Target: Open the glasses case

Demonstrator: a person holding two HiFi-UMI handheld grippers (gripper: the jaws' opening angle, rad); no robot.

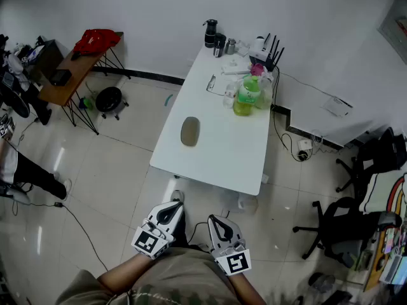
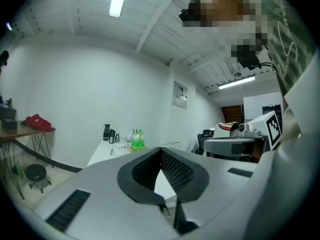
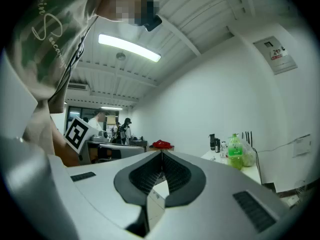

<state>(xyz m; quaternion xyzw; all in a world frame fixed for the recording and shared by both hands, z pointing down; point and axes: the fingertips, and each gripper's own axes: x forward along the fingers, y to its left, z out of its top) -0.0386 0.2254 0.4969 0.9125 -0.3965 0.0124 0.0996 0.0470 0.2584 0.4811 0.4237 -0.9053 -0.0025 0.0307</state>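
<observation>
Centrally on the white bench (image 1: 216, 157), toward its left edge, the glasses case (image 1: 189, 131) is seen lying closed, alone on the near half. Farther along, a green bottle (image 1: 247, 95) is stood among small clutter, with a black flask (image 1: 210, 33) and a router (image 1: 267, 51) at the far end. Well short of the bench's near edge, the left hand-held gripper (image 1: 178, 201) and the right hand-held gripper (image 1: 212, 220) are held side by side; the jaws of each are pressed together, nothing between them. A wooden side table (image 1: 67, 81) bearing a red cloth (image 1: 96, 40) is placed at far left.
</observation>
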